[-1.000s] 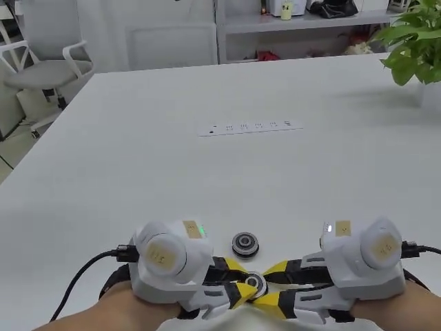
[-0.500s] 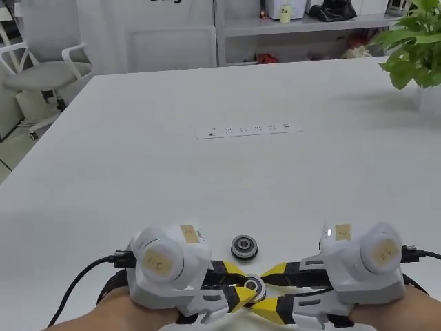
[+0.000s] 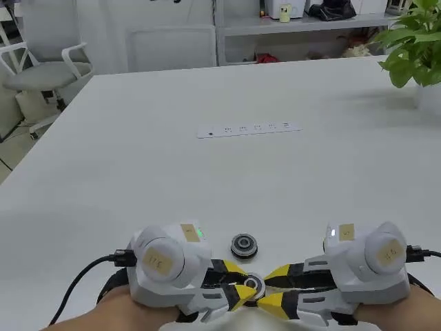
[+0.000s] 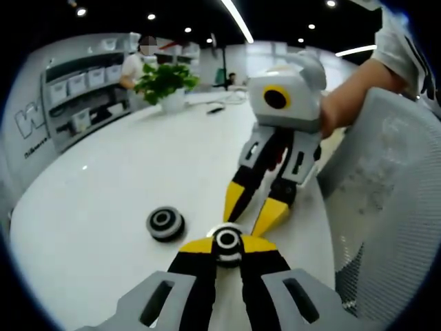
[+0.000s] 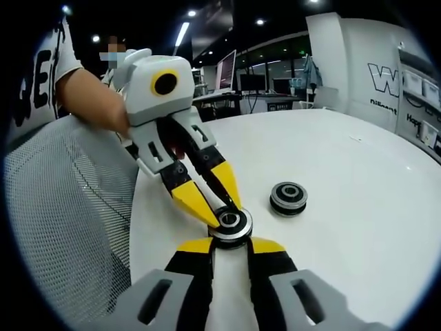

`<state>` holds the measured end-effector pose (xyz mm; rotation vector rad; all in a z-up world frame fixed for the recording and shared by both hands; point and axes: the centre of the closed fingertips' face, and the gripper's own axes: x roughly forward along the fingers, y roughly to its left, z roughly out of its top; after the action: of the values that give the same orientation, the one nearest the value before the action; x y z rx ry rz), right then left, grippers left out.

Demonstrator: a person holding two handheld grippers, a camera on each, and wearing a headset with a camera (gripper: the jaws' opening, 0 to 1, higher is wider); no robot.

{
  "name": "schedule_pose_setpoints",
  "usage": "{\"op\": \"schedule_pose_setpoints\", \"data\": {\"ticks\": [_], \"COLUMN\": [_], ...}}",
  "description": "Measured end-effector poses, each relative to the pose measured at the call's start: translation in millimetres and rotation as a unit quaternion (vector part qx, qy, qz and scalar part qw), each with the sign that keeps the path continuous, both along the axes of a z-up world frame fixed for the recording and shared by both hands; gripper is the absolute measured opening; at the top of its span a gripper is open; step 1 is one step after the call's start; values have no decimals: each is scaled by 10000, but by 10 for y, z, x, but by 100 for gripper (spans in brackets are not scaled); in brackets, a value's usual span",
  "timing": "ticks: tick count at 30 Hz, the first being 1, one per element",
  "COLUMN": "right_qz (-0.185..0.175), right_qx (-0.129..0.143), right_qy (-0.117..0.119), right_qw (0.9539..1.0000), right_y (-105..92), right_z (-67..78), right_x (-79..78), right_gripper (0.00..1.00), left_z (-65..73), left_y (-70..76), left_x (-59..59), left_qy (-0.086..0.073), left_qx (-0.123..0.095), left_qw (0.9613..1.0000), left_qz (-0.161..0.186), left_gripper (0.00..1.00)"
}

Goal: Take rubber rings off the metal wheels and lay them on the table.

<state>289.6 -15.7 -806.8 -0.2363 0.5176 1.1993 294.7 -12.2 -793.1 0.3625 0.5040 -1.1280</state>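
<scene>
Two hand-held grippers meet tip to tip at the near edge of a smooth white table [image 3: 207, 193], both clamped on one small round wheel [image 3: 253, 283], black at the rim and bright metal at the centre. The left gripper [image 3: 244, 285] comes in from the left and the right gripper [image 3: 263, 285] from the right. Each has a rounded, glossy white plastic body and black jaws ending in yellow wedge-shaped tips. In the left gripper view, that tool's own jaws are pressed against opposite sides of the wheel, which sits upright between the yellow tips. The other tool's jaws reach down to it from above, slightly parted around its edge. The right gripper view shows the same pinch from the far side, with the wheel at the ends of its own jaws and the left tool's tapered tips touching the wheel's top. A second wheel [image 3: 244, 244], of the same disc shape with a dark band and pale hub, lies flat on the table just beyond the pair and apart from both tools. A thin black cable [image 3: 83, 279] curves away from the left gripper. Farther up the table lies a long, flat white power strip [image 3: 249, 129]. A leafy green plant [image 3: 412, 41] stands at the far right corner, and a white swivel chair [image 3: 48, 65] at the far left.
</scene>
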Motion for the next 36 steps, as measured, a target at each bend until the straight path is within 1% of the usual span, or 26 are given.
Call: {"op": "schedule_pose_setpoints", "data": {"ticks": [9,12,13,16,20,23,27,30,32,36], "right_qz": [-8,-48,-60,-96,-226,-318,-421,-460,-483,-532], "right_qx": [-46,-72,-67,-63,-4,44,117,147,154,194], "right_qy": [31,75,76,145,311,401,545,546,536,607], "right_qw": [10000,9999,9999,9998,9993,9987,9976,9973,9973,9965], "right_y": [-17,-44,-47,-44,-55,-64,-66,-70,-76,-81], "right_z": [-9,-18,-20,-23,-23,-20,-14,-2,6,6], "right_x": [6,11,15,15,31,44,46,55,62,66], "right_gripper": [12,5,4,3,1,0,0,0,0,0], "left_z": [2,1,1,3,4,4,3,3,3,4], "left_y": [-2,5,5,6,7,10,12,14,15,16], "left_x": [2,7,8,8,8,2,0,1,3,0], "left_qy": [1,7,5,-8,0,-46,-64,-77,-112,-129], "left_qx": [6,1,-3,7,7,41,51,62,86,99], "left_qw": [10000,10000,10000,10000,10000,10000,10000,9999,9999,9999], "left_qz": [1,2,5,-2,3,-14,-21,-24,-42,-57], "left_gripper": [13,13,13,13,13,13,13,12,12,12]}}
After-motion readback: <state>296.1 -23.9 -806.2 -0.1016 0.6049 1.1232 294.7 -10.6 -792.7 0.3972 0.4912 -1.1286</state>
